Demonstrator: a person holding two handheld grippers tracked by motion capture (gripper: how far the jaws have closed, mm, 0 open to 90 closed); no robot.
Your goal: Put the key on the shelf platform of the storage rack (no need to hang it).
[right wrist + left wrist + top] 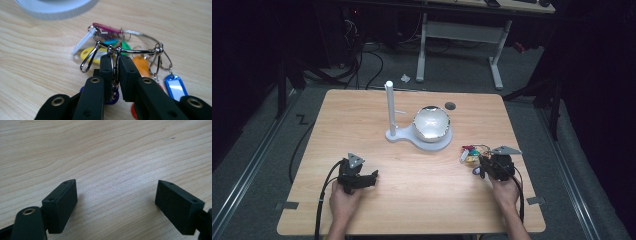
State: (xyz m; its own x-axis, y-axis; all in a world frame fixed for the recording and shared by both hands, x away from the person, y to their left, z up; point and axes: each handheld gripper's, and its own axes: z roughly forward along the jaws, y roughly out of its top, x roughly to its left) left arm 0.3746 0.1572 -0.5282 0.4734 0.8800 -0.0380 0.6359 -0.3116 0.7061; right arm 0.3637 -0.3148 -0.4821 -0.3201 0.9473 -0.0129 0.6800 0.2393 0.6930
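A bunch of coloured key tags on a wire ring lies on the wooden table at the right. My right gripper is shut on one of the metal rings of that bunch. In the high view the right gripper sits just right of the key tags. My left gripper rests low over the table at the front left, open, with bare wood between its jaws. In the left gripper view the left gripper has its jaws spread wide apart.
A white stand with an upright white post and a shiny round bowl stands at the table's middle back. A small dark round hole lies behind it. The stand's white rim is just beyond the key tags.
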